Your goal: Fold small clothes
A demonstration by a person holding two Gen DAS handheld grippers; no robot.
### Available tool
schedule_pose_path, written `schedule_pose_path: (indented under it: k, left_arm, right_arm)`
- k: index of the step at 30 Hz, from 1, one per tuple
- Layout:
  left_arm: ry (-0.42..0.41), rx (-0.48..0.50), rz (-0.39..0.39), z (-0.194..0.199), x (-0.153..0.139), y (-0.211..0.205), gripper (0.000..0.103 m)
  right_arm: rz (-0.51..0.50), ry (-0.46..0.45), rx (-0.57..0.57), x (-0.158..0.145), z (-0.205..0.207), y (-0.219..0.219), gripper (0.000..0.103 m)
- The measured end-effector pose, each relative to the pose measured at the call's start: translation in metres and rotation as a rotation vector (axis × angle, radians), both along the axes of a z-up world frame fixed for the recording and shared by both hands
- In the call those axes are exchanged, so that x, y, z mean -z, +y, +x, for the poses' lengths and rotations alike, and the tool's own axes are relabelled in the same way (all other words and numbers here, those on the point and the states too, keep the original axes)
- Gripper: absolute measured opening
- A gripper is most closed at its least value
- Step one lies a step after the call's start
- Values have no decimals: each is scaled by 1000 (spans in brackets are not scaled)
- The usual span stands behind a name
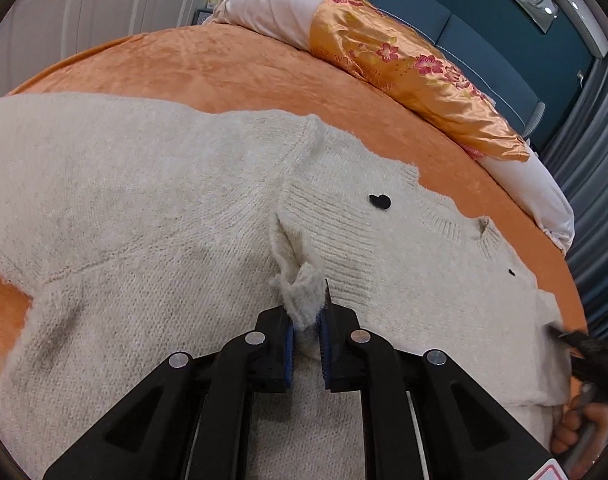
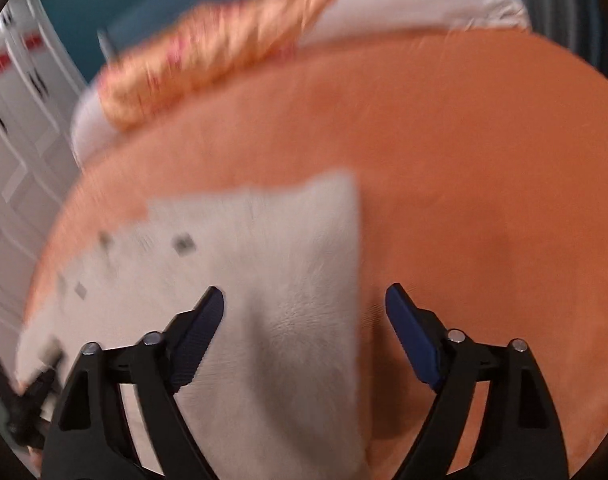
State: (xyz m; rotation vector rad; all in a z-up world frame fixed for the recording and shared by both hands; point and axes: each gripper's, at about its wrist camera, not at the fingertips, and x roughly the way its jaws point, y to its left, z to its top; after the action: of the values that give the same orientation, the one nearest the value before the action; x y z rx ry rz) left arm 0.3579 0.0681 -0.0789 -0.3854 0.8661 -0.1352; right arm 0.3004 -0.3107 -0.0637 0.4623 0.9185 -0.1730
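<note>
An orange bedspread [image 1: 232, 68] covers the bed. At its head lies a long white bolster [image 1: 264, 12] wrapped in an orange floral satin cloth [image 1: 391, 60], against a padded teal headboard [image 1: 483, 32]. White panelled wardrobe doors [image 1: 104, 4] stand to one side, grey pleated curtains [image 1: 599, 184] to the other

Even indoor light, right view motion-blurred
</note>
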Motion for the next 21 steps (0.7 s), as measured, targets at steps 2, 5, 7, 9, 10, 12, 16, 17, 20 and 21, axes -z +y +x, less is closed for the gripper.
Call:
schedule_pose_path:
  k: [2, 5, 7, 9, 10, 12, 16, 17, 20, 21]
  left_arm:
    - [-2, -1, 5, 0, -1, 1, 12]
    - [-7, 2, 12, -1, 4, -1, 14]
    - [-8, 5, 22, -1, 5, -3, 16]
    - [-14, 6, 32, -2, 5, -4, 16]
    - [-16, 6, 30, -2, 6, -3, 16]
    - [-17, 7, 21, -2, 7, -2, 16]
    - [-15, 22, -19, -3, 7, 1, 24]
    - [-11, 33, -34, -3, 5, 1, 28]
    - [3, 59, -63, -7, -3, -5, 53]
    - [7, 55, -62, -10, -5, -8, 62]
  right_arm:
    - [13, -108, 22, -23, -12, -2, 15]
    - [-47, -201, 92, -34, -30, -13, 14]
    - [-45, -41, 88, 6, -15, -20, 14]
    - [-42, -58, 92, 0, -15, -20, 15]
    - [-50, -65, 100, -11, -16, -17, 17]
    - [-60, -113, 109, -35, -28, -7, 20]
    - [-108, -176, 84, -55, -75, 19, 78]
    - [-109, -179, 70, -54, -89, 23, 81]
    - [-126, -91, 21, -32, -95, 30, 82]
    - [-102, -61, 10, -24, -92, 27, 82]
